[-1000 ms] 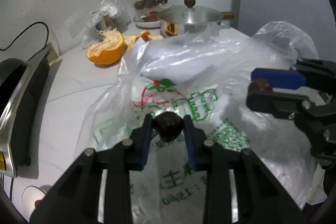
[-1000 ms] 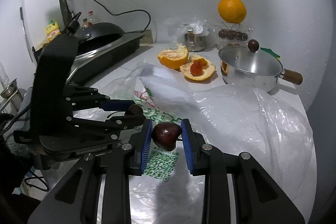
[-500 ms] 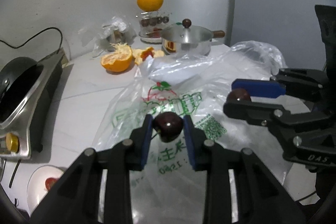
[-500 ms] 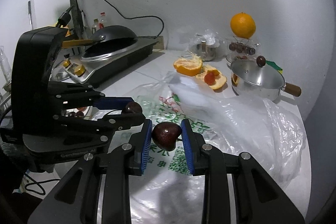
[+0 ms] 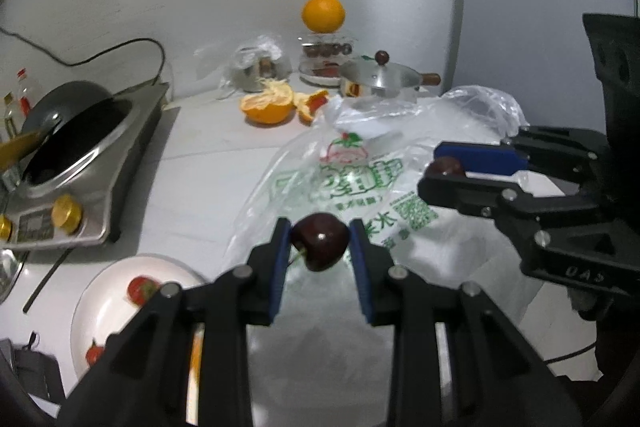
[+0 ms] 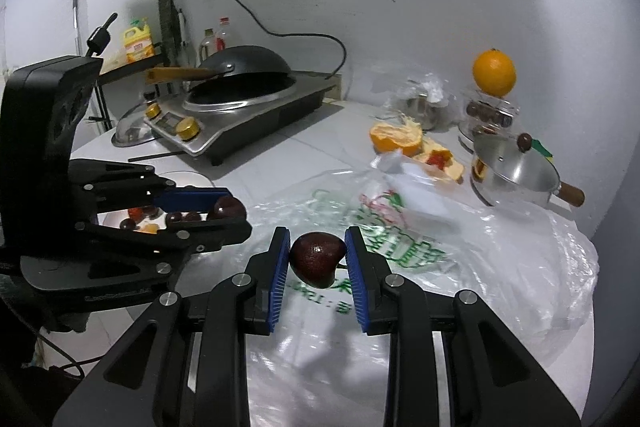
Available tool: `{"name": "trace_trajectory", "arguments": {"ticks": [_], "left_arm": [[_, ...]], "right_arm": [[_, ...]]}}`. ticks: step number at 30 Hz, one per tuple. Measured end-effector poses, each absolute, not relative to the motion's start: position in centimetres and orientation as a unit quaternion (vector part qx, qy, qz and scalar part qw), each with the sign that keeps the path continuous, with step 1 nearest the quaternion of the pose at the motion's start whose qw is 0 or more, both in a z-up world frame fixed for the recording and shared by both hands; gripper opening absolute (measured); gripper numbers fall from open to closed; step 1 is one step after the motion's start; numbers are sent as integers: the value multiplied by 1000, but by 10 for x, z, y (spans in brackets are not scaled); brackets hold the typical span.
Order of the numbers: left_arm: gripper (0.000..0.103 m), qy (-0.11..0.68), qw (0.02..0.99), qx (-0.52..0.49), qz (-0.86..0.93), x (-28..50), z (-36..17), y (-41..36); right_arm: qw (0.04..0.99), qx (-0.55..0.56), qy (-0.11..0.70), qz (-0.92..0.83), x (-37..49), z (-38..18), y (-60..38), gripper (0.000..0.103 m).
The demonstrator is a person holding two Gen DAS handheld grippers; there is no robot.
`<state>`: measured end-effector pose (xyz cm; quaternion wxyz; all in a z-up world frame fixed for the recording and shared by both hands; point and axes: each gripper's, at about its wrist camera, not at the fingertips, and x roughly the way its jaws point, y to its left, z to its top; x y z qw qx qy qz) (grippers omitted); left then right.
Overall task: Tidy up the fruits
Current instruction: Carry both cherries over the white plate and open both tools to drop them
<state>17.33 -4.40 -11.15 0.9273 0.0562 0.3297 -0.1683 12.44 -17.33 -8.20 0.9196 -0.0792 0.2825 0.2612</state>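
Note:
My left gripper [image 5: 319, 245] is shut on a dark red cherry [image 5: 320, 247], held above the printed plastic bag [image 5: 360, 179]. My right gripper [image 6: 317, 259] is shut on a second dark cherry [image 6: 318, 259] over the same bag [image 6: 380, 235]. Each gripper shows in the other's view: the right one [image 5: 448, 167] at the right, the left one [image 6: 228, 209] at the left, each with its cherry. A white plate [image 5: 104, 303] with small red fruits lies at lower left; in the right wrist view this plate [image 6: 188, 179] sits behind the left gripper and holds several cherries.
A wok on a steel cooker [image 5: 80, 147] stands at the left. At the back are a peeled orange half [image 5: 266, 105], a lidded steel pot [image 5: 380, 79], a glass stand of cherries topped by a whole orange [image 5: 323, 13], and a bagged cup [image 5: 260, 67].
Both grippers have drawn back and risen from the bag with their cherries still held. The cooker and the white plate have come into the left wrist view.

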Motion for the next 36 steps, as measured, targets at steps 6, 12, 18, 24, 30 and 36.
{"name": "trace_trajectory", "arguments": {"ticks": [6,12,18,24,30,36], "left_arm": [[30,329,931,43,-154,155,-113,-14],[30,330,934,27,-133,139,-121,20],[30,334,936,16,-110,127,-133,54],[30,332,939,27,-84,126,-143,79],[30,333,940,29,-71,133,-152,99],[30,335,940,24,-62,145,-159,117]], "right_arm": [[915,-92,284,271,117,-81,-144,30],[908,-109,289,282,113,-83,-114,30],[901,-121,294,294,108,-86,-84,30],[893,-131,300,309,106,-90,-58,30],[887,-139,304,320,107,-93,-37,30],[880,-143,313,327,114,-102,-23,30]]}}
